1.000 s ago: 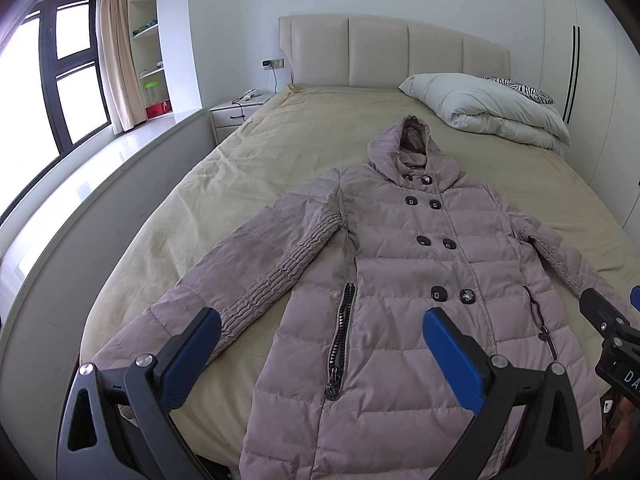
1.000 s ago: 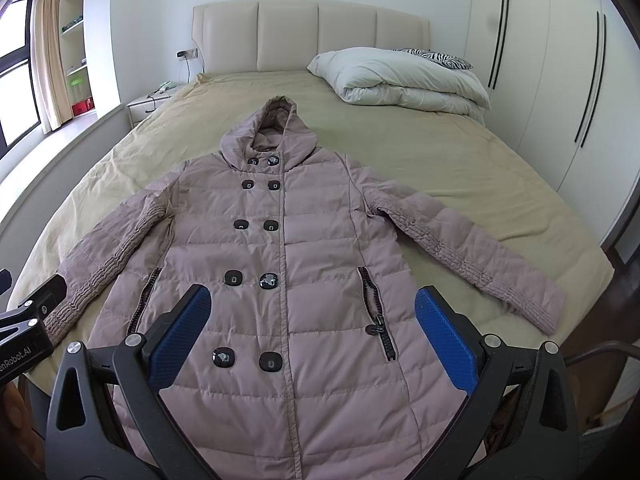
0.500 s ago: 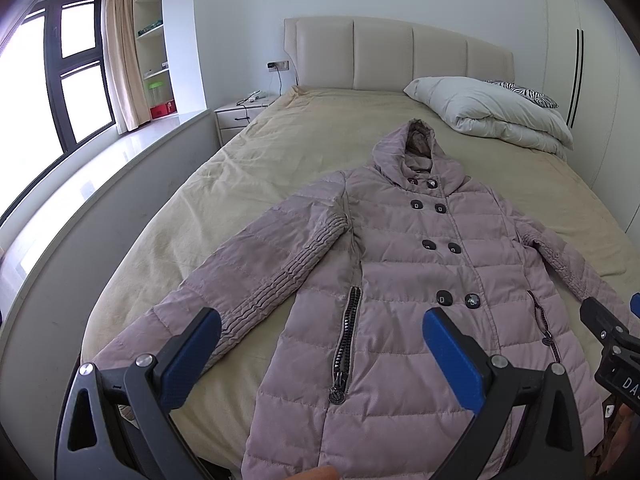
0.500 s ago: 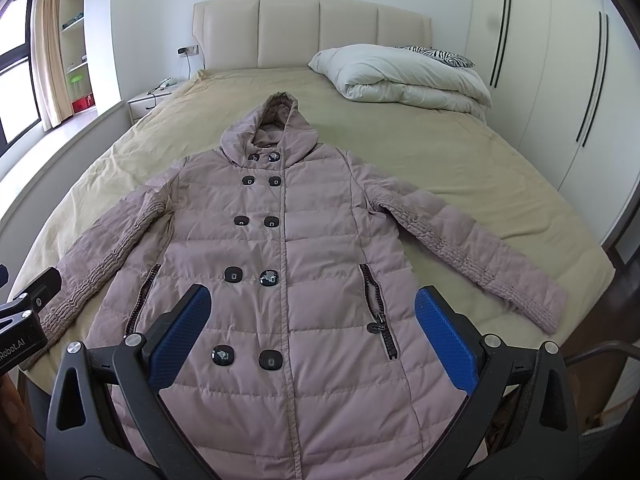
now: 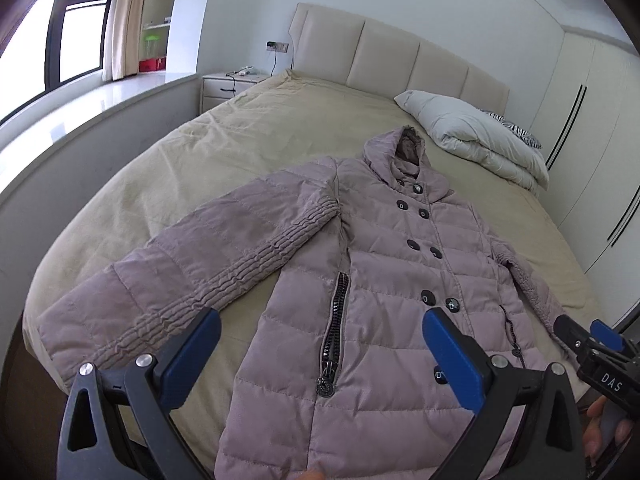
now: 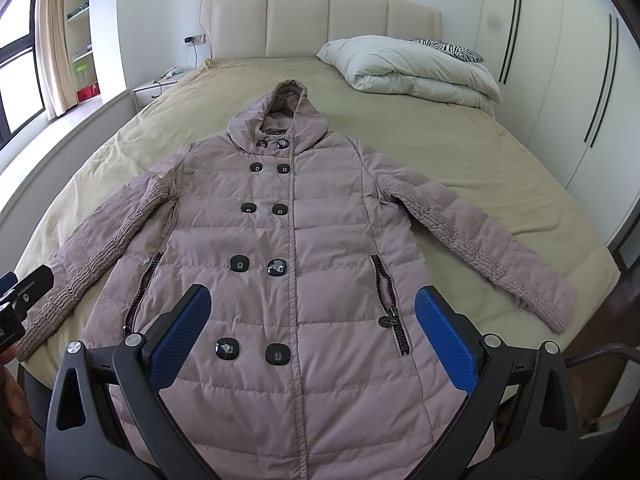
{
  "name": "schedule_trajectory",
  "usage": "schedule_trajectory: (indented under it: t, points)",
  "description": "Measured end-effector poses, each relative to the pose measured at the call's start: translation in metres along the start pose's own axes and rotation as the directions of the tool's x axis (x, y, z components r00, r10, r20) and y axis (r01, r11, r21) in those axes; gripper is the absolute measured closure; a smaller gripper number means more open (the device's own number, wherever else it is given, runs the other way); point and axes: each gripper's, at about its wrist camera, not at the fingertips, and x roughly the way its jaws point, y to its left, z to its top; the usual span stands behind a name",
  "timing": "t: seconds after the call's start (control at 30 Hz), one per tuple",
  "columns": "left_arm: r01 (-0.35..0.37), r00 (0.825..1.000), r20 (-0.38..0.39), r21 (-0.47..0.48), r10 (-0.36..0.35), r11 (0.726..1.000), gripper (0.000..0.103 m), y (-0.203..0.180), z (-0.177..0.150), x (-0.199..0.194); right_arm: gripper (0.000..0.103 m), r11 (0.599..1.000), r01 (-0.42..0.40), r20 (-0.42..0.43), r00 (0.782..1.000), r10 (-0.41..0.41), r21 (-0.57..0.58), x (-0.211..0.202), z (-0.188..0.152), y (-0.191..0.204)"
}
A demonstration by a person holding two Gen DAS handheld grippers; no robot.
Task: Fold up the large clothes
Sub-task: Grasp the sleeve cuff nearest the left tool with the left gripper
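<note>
Both tools, left tool (image 5: 320,356) and right tool (image 6: 308,320), were held spread and empty above the hem; the mauve quilted hooded coat (image 6: 296,248) was laid flat, buttoned, sleeves splayed on the beige-covered bed (image 6: 460,152), ready for folding.

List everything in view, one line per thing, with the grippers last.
padded coat: one, mauve, hooded, dark buttons, spread flat face up on the bed, sleeves out to both sides
bed: one, tan cover, beige padded headboard
duvet: one, white, folded at the head of the bed on the wardrobe side
zebra-print pillow: one, black and white, behind the duvet
nightstand: one, white, beside the bed near the window
wardrobe: one, white, dark vertical handles
curtain: one, beige, at the window
shelves: white, holding small items
left gripper: one, black, blue fingers, open over the coat's lower half
right gripper: one, black, blue fingers, open over the coat's lower front
</note>
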Motion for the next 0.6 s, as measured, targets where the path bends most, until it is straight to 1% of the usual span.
schedule_trajectory:
  t: [0.07,0.1,0.13,0.17,0.2,0.23,0.27,0.3,0.33,0.43,0.47,0.5,0.53,0.6]
  points:
    - [0.047,0.998,0.033,-0.077,-0.045,0.996,0.000,0.026,-0.006,-0.001,0.000,1.000,-0.022,-0.010,1.000,0.022,0.004,0.005,-0.002,0.003]
    - [0.052,0.998,0.049,-0.114,-0.046,0.992,0.000,0.039,-0.009,-0.003,0.000,0.999,-0.043,-0.017,0.999,0.043,0.009,0.009,-0.004,0.005]
    - [0.032,0.999,0.038,-0.147,-0.027,0.989,0.000,0.052,-0.013,-0.003,0.000,0.998,-0.062,-0.023,0.998,0.062,0.013,0.012,-0.006,0.006]
    - [0.008,1.000,-0.005,-0.176,-0.009,0.984,0.000,0.064,-0.016,0.000,0.000,0.996,-0.087,-0.030,0.996,0.087,0.017,0.015,-0.009,0.009]
    - [0.010,0.999,-0.045,-0.227,-0.020,0.974,0.000,0.078,-0.019,0.001,0.000,0.993,-0.113,-0.038,0.993,0.114,0.018,0.019,-0.012,0.014]
    - [0.034,0.998,-0.042,-0.313,-0.050,0.949,0.001,0.096,-0.023,0.001,0.000,0.991,-0.135,-0.047,0.990,0.136,0.018,0.023,-0.015,0.019]
    - [0.067,0.997,-0.001,-0.400,-0.073,0.914,0.003,0.113,-0.030,-0.004,0.000,0.987,-0.158,-0.055,0.986,0.159,0.018,0.027,-0.017,0.024]
    - [0.087,0.996,0.042,-0.472,-0.076,0.878,0.005,0.130,-0.037,-0.007,0.000,0.983,-0.183,-0.062,0.981,0.184,0.022,0.030,-0.019,0.028]
    - [0.092,0.996,0.066,-0.524,-0.067,0.847,0.006,0.143,-0.042,-0.009,0.000,0.978,-0.207,-0.069,0.976,0.208,0.027,0.034,-0.021,0.033]
    - [0.145,0.989,0.112,-0.644,-0.096,0.751,0.016,0.173,-0.055,-0.003,0.000,0.960,-0.275,-0.083,0.957,0.279,0.054,0.043,-0.025,0.044]
    - [0.156,0.988,0.122,-0.677,-0.099,0.719,0.022,0.179,-0.060,0.000,0.000,0.955,-0.291,-0.084,0.952,0.296,0.061,0.045,-0.026,0.045]
    - [0.169,0.985,0.134,-0.706,-0.105,0.688,0.025,0.184,-0.067,0.003,0.000,0.950,-0.305,-0.085,0.947,0.311,0.069,0.047,-0.027,0.047]
    - [0.179,0.984,0.142,-0.735,-0.109,0.654,0.025,0.189,-0.074,0.006,0.000,0.945,-0.318,-0.086,0.942,0.324,0.080,0.048,-0.028,0.046]
    - [0.178,0.984,0.153,-0.786,-0.093,0.592,0.025,0.197,-0.090,0.014,0.000,0.936,-0.336,-0.084,0.935,0.345,0.105,0.051,-0.029,0.045]
